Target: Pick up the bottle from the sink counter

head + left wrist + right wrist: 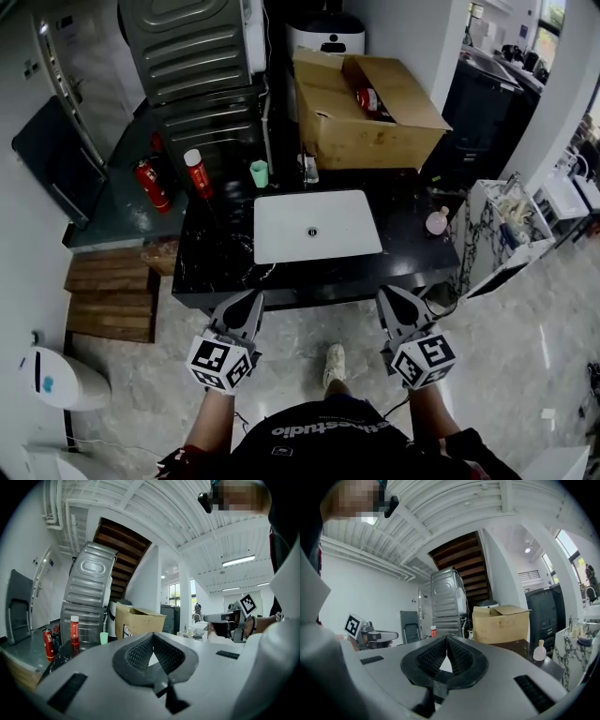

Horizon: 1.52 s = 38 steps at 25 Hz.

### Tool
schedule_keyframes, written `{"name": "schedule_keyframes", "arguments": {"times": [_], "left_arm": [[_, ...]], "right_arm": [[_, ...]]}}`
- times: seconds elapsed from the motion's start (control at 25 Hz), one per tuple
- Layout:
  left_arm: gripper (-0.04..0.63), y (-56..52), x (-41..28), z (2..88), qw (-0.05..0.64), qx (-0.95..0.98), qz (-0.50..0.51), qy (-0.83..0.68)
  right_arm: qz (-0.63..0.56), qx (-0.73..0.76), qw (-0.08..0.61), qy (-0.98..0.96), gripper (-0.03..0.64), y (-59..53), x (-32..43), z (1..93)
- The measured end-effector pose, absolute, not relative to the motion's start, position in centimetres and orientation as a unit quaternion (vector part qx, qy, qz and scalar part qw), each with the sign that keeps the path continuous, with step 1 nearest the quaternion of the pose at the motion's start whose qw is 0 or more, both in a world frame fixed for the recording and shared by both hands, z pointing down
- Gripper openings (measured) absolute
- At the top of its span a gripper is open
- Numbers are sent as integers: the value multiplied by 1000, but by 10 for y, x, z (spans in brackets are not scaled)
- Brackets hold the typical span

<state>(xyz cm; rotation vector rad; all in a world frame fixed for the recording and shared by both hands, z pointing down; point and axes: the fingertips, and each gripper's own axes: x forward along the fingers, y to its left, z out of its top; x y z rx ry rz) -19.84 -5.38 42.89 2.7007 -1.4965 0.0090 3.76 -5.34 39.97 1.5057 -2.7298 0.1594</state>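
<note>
A small pale pink bottle (436,221) stands upright on the black sink counter (216,253), right of the white basin (316,225); the right gripper view shows the pink bottle (539,651) too. A red bottle with a white cap (197,173) stands at the counter's back left, and this red bottle (74,631) also shows in the left gripper view. My left gripper (253,296) and right gripper (386,292) hover in front of the counter's near edge, short of both bottles. Each is shut with nothing between its jaws.
An open cardboard box (366,108) sits behind the basin, with a green cup (259,172) and a faucet (310,168) next to it. A fire extinguisher (152,185) stands on the lower ledge at left. A marbled stand with small items (511,225) is at right.
</note>
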Motion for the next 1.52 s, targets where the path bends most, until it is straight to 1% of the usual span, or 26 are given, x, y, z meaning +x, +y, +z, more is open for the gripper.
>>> {"name": "schedule_keyframes", "arguments": {"times": [0.28,0.56,1.0,1.2,1.24,1.32,1.4,1.52], "left_arm": [[15,-182,-153,409,14,871,-3,-492],[14,-277,-94,401,6,877,-2,-480],[15,-350,-39,408,17,908,18,-418],[15,-371,-4,423,27,925,27,-377],[15,-374,6,427,28,929,31,-367],[15,-378,26,434,33,937,36,-346],[15,-383,45,442,36,944,42,-326],[15,-392,70,456,39,950,53,-304]], "right_arm": [[45,461,-11,-886,39,-181,69,383],[31,438,-13,-898,38,-269,101,377],[66,473,-15,-878,40,-318,139,389],[54,527,-6,-848,43,-327,184,404],[52,541,-2,-839,64,-329,198,410],[51,573,9,-818,150,-335,231,427],[57,609,19,-791,175,-342,269,448],[70,657,35,-750,194,-357,323,484]]}}
